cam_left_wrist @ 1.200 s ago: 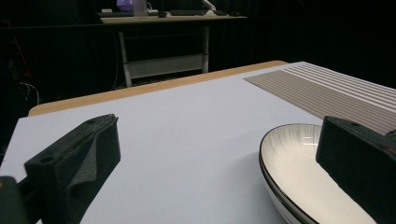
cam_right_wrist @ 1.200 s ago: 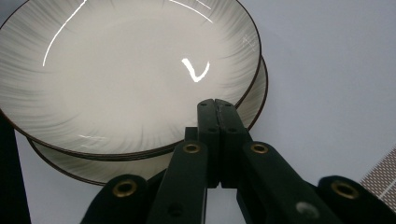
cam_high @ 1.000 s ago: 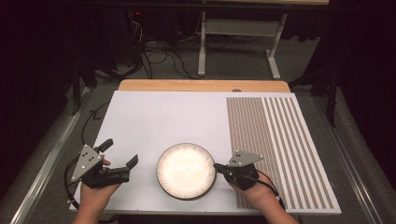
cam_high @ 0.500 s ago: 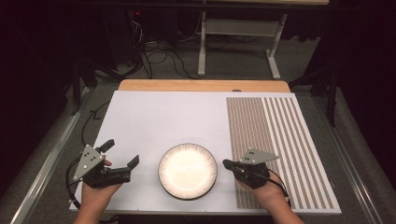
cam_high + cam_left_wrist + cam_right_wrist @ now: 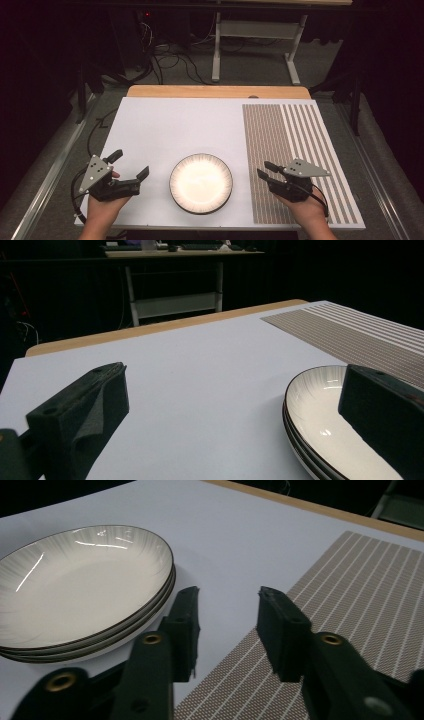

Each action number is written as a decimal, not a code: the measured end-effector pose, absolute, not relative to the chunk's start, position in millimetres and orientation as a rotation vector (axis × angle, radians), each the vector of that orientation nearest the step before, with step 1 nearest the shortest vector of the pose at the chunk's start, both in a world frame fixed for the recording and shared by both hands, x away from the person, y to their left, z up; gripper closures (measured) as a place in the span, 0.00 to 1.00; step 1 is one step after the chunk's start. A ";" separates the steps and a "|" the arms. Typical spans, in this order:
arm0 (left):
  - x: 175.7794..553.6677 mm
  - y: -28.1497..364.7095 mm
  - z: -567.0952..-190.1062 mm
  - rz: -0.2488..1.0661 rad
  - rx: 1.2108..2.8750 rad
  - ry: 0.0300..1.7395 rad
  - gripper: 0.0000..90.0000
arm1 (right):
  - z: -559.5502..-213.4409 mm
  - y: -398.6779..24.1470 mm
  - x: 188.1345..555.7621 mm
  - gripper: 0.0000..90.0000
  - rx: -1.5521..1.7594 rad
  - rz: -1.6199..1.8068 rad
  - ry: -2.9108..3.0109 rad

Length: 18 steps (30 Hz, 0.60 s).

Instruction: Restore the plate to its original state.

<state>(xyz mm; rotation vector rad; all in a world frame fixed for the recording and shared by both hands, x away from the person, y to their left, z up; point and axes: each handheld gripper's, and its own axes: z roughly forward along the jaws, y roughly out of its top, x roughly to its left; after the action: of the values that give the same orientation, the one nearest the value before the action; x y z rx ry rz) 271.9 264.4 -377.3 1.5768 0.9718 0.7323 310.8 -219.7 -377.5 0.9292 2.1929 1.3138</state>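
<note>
A: Dark room behind, white board covering the worktop (image 5: 165,125), striped placemat (image 5: 295,150) lying on its right part. Stack of plates (image 5: 201,183) sitting near the front edge, between the two hands

B: Step in hand?

A: Looking like a release just made. Right hand-held gripper (image 5: 266,171) is hovering over the placemat's near corner, apart from the plates, its jaws having just been opening, nothing between them. Left hand-held gripper (image 5: 129,164) is waiting with jaws spread wide and empty, just left of the stack

B: Next move?

A: My guess, one gripper going for the top plate (image 5: 80,580): jaws astride the thin rim, closing without dragging the plates beneath

B: Anything unclear?

A: Stack count is hard to read; the right gripper view is showing about three rims. Glare is washing out the plate face from above, and the left gripper view is cutting off the stack's near side
</note>
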 end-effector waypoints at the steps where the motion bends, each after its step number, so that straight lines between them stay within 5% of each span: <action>1: 272.0 264.5 -377.4 0.731 1.576 0.972 0.01 | -377.3 -225.1 309.8 0.53 0.940 1.319 2.167; 10: 273.3 264.1 -379.1 0.723 1.583 0.973 0.00 | -380.0 -239.2 308.2 0.13 1.013 1.338 2.072; 11: 274.4 264.1 -379.8 0.718 1.584 0.974 0.00 | -379.8 -240.4 308.5 0.01 1.010 1.354 2.044; 18: 275.9 261.8 -380.3 0.701 1.596 0.970 0.00 | -378.4 -240.1 306.9 0.01 0.990 1.370 2.021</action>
<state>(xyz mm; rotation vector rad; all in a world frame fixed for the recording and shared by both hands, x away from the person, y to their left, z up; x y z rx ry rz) 275.9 261.8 -380.3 1.5964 0.9696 0.7015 306.9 -240.1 -378.4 0.9900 2.0211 1.3704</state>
